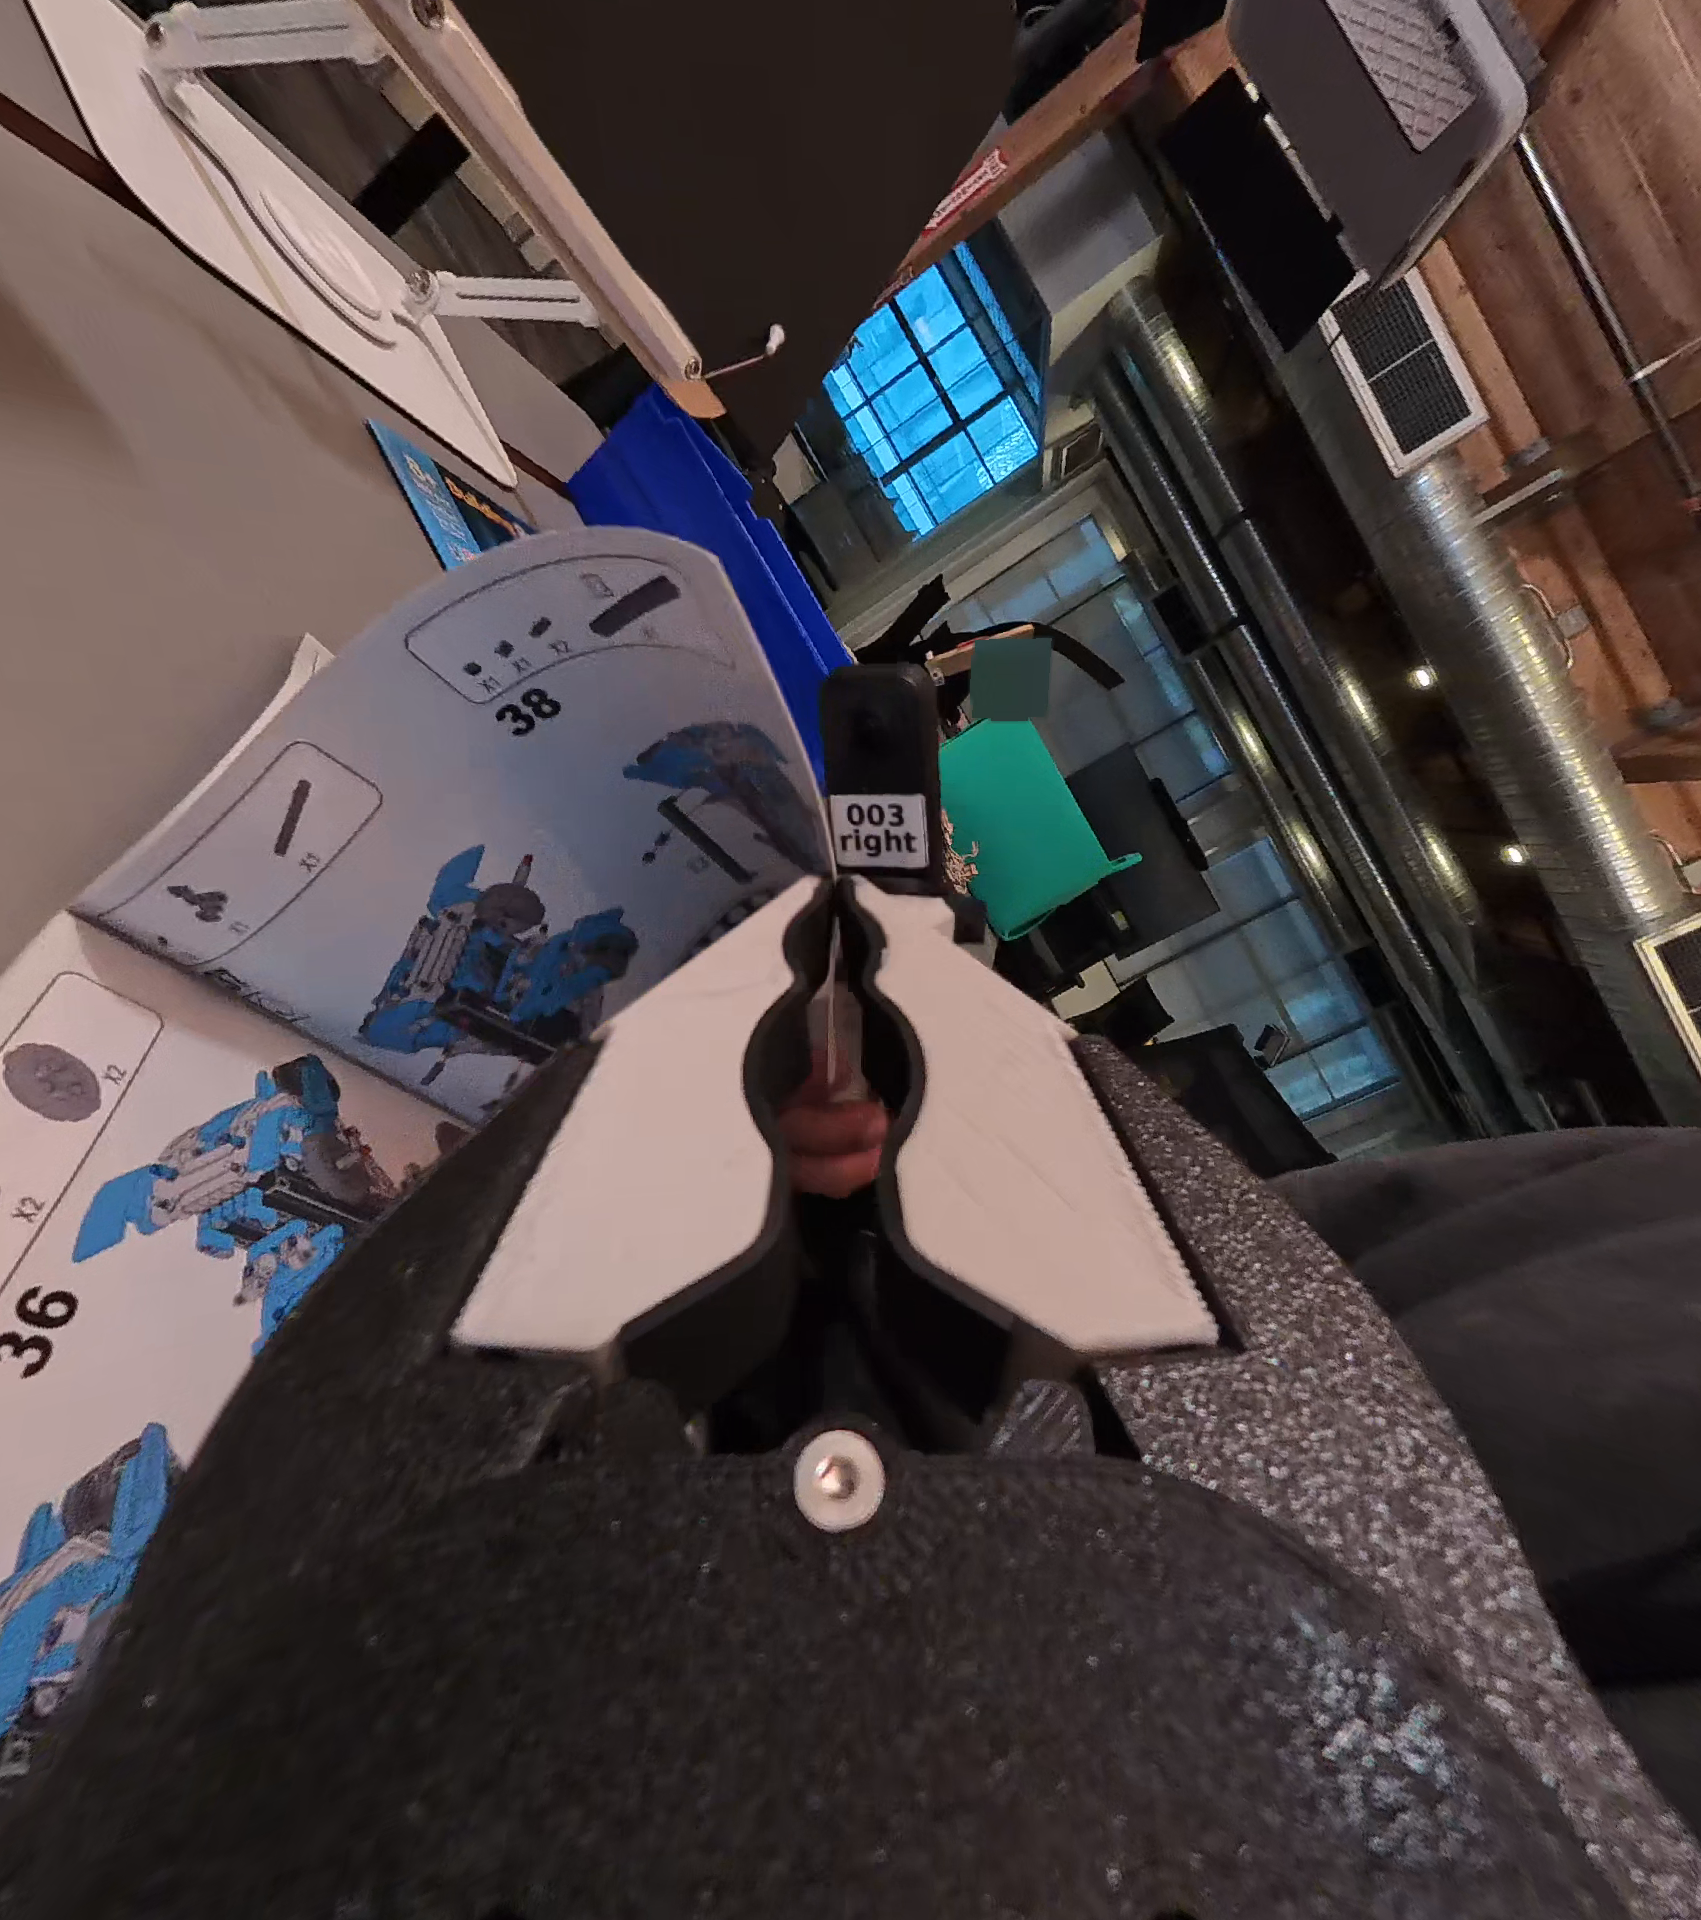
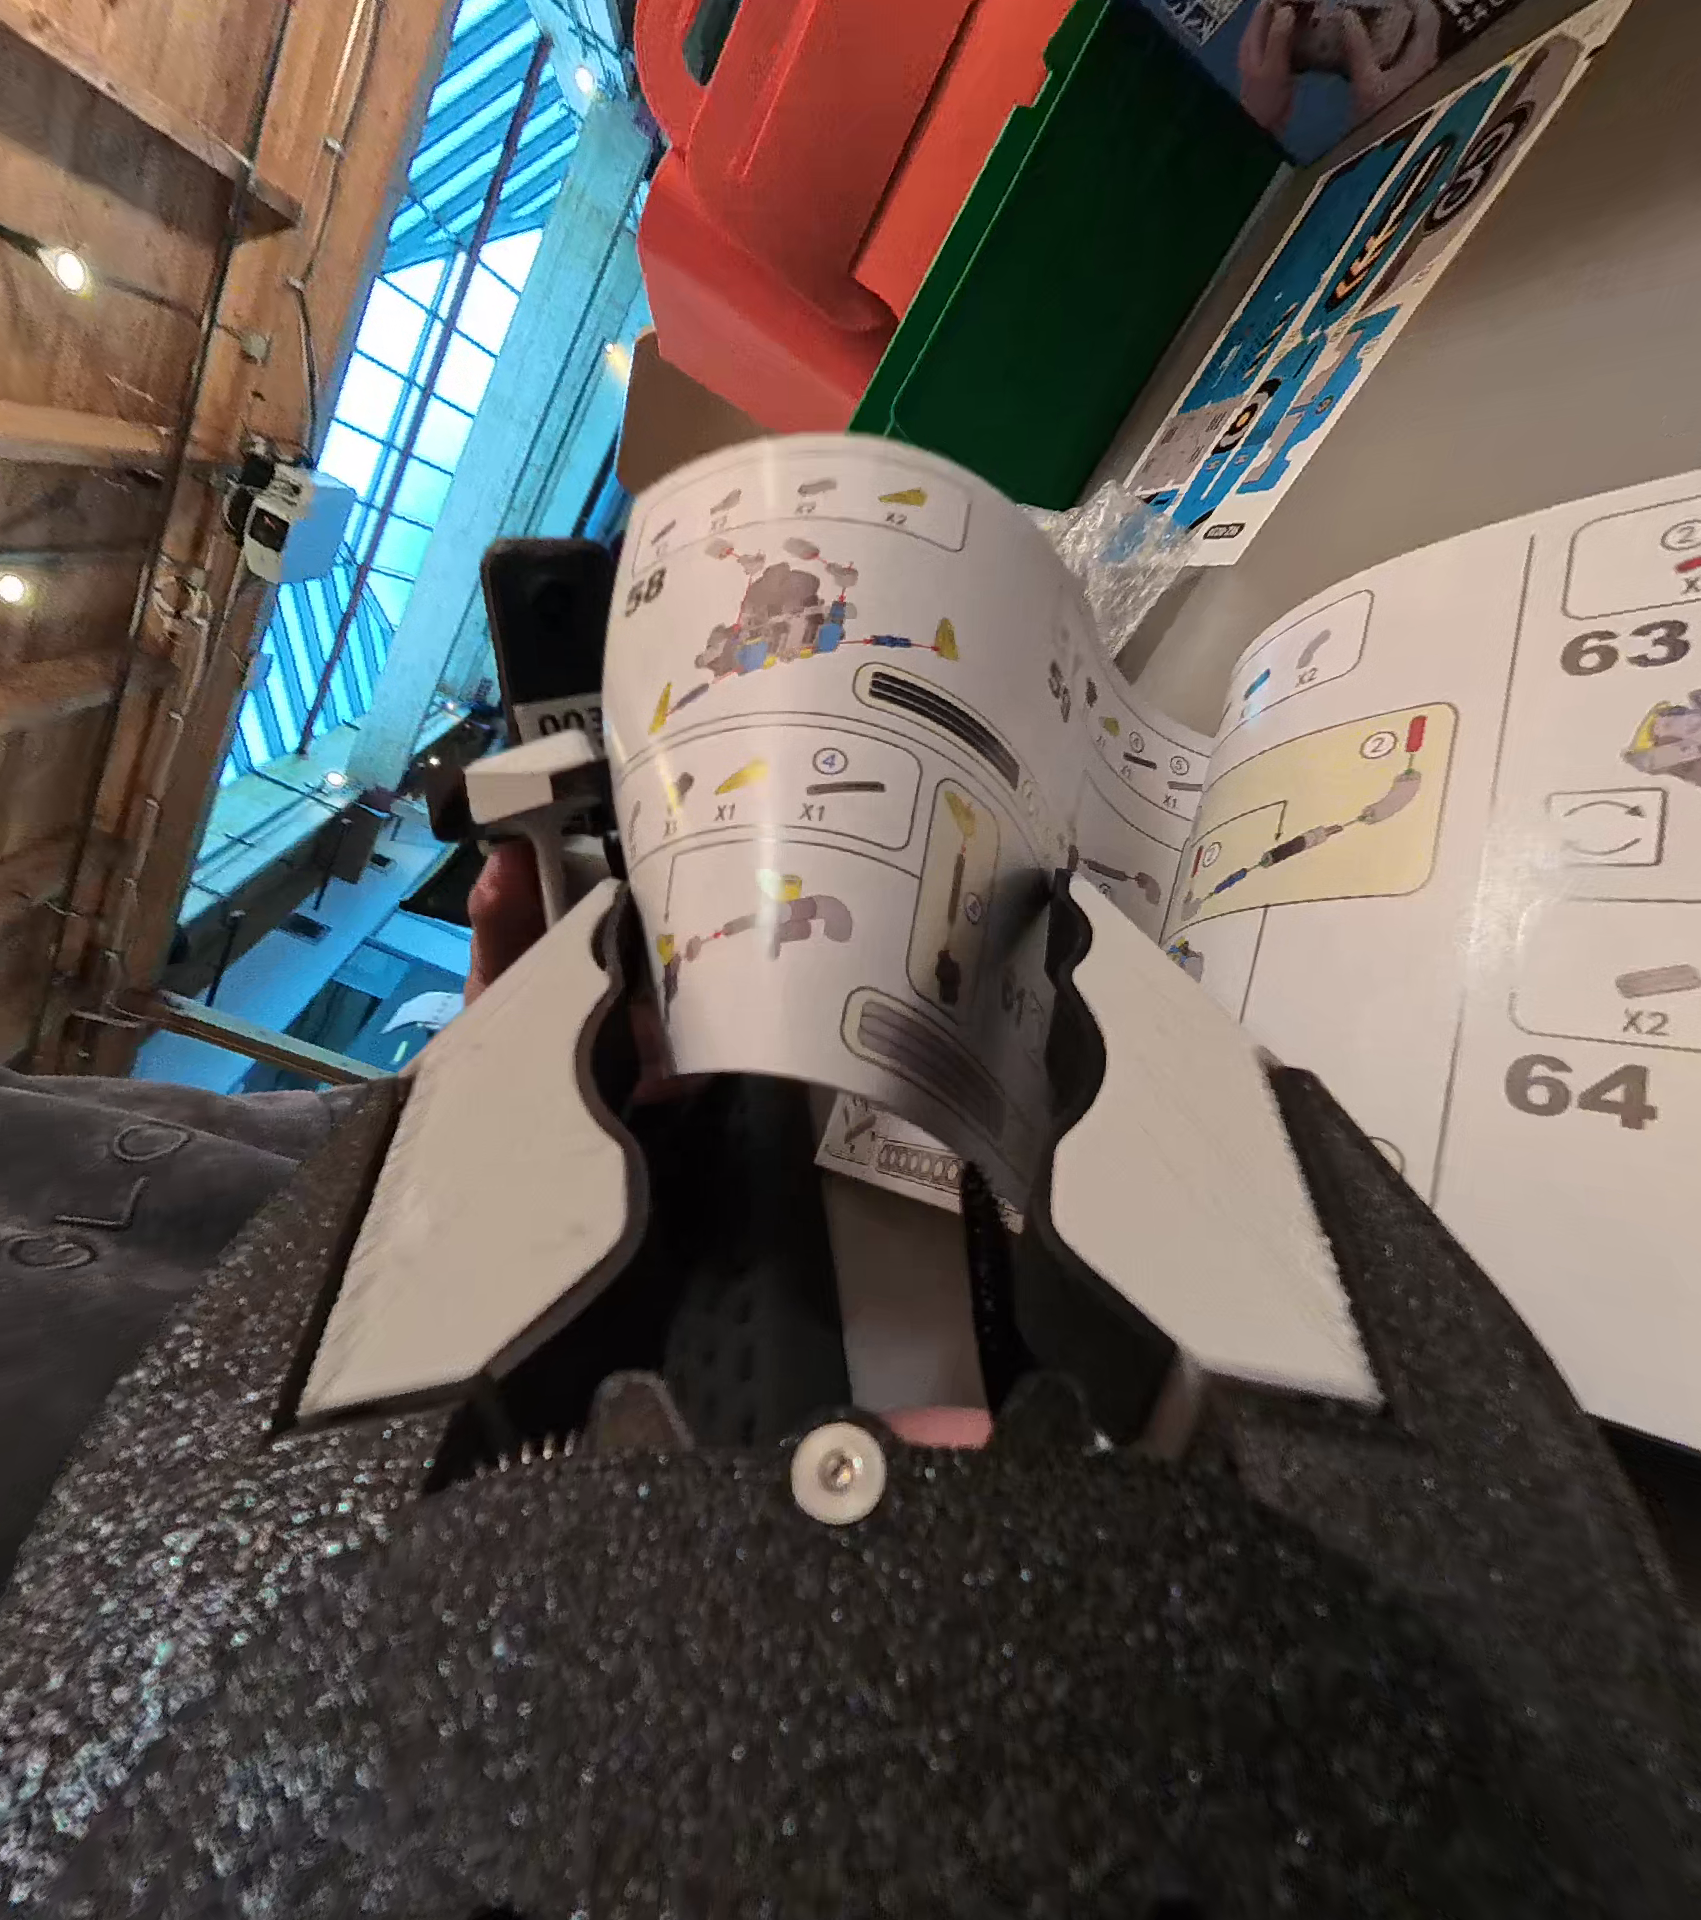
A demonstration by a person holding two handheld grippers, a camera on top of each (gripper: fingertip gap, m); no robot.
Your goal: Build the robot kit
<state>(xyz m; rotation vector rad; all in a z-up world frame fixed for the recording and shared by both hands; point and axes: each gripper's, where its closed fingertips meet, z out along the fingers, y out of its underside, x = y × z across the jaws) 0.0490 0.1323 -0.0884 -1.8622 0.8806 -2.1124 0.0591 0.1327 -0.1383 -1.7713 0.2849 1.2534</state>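
Observation:
An open instruction booklet (image 1: 129, 1122) with blue model drawings lies on a pale table. My left gripper (image 1: 838, 885) is shut on the thin edge of a lifted page (image 1: 555, 769), which curls up from the booklet. Past its tips stands my right gripper's camera body (image 1: 875, 748). In the right wrist view my right gripper (image 2: 841, 899) is open. The curled page (image 2: 804, 748) passes between its spread white fingers (image 2: 513, 1122) without being pinched. The left gripper (image 2: 534, 790) holds that page's far edge. The flat pages of the booklet (image 2: 1604, 1039) lie to the right.
Blue bins (image 1: 711, 520) and a white monitor-arm base (image 1: 306, 239) stand behind the booklet. A red bin (image 2: 784, 208), a green bin (image 2: 1054, 281), a sticker sheet (image 2: 1324, 343) and a crumpled plastic bag (image 2: 1116, 551) lie beyond it. A dark sleeve (image 1: 1604, 1351) is at the right.

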